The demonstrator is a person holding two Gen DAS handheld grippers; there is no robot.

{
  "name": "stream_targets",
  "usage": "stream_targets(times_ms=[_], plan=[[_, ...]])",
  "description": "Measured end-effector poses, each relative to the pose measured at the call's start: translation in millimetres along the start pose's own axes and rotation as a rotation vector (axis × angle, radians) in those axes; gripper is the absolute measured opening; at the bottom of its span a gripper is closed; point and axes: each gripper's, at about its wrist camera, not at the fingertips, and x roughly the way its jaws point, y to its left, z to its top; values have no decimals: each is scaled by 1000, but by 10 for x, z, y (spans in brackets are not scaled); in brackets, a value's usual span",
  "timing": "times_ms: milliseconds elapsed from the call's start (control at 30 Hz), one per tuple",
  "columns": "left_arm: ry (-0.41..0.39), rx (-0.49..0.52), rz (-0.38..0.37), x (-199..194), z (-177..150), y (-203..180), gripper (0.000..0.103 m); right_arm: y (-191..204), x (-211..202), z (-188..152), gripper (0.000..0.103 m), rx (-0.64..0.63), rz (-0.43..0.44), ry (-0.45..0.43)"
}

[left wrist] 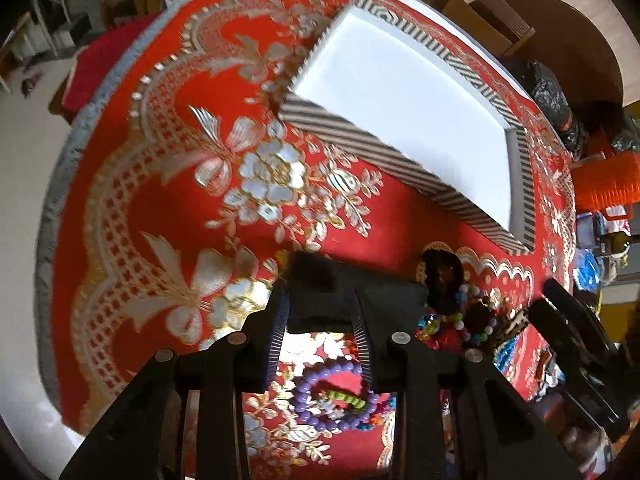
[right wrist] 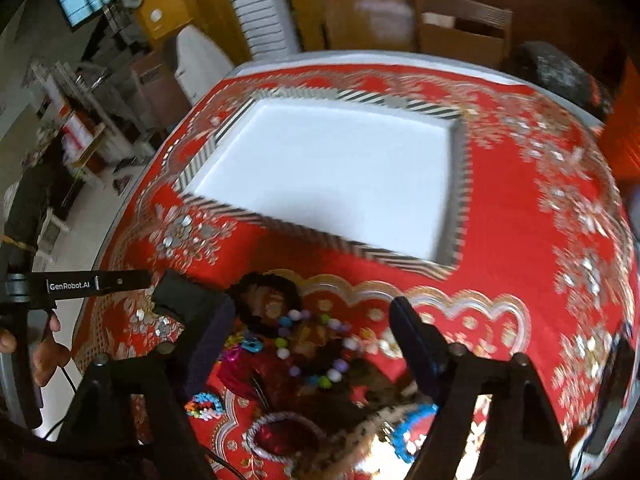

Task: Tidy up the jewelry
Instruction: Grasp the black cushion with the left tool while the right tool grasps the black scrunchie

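A white tray with a striped rim (left wrist: 360, 140) (right wrist: 320, 236) lies on the red cloth beyond a pile of jewelry. My left gripper (left wrist: 320, 320) is shut on a flat black pad-like thing (left wrist: 352, 288) (right wrist: 188, 300) and holds it just above the cloth. Under its fingers lies a purple bead bracelet (left wrist: 332, 396). My right gripper (right wrist: 316, 340) hangs open over the pile, nothing pressed between its fingers. Beneath it lie a pastel bead bracelet (right wrist: 320, 376) (left wrist: 472, 312) and a black fuzzy ring (right wrist: 264, 300) (left wrist: 440, 276). One right finger (left wrist: 560, 312) shows in the left wrist view.
More pieces lie near the front: a blue bead bracelet (right wrist: 408, 432), a silver-edged red bangle (right wrist: 280, 436), a rainbow bracelet (right wrist: 204, 406). The table edge (left wrist: 52, 200) curves on the left. Beyond the table stand wooden chairs (right wrist: 460, 28), a black bag (left wrist: 552, 96) and an orange basket (left wrist: 604, 184).
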Motion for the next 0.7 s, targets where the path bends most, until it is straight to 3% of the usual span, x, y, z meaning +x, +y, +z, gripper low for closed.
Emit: stream_targets(times_ms=[133,300,400,467,500,600,700], plan=[[43,-19,-23,134,-17,32,19,84,304,85,64,-49,25,72],[91,-29,23,301,-19,5,24,168,653,132,53,-129,33,160],[86,-37,47,329,-9,-28,24,173,833,135,34,-148,42,196],[81,-31,52,329,-5,-54,24,143,888,132,12,-141,45,206],[72,-24,55,324,-10,-70,22,119,885,141,10,-132,52,195],[38,-4,60,263,-11,-118,0,33,796,175,8,-80,105,171],[4,5,30,134,48,-105,0,-82,619,228,7,-10,163,124]])
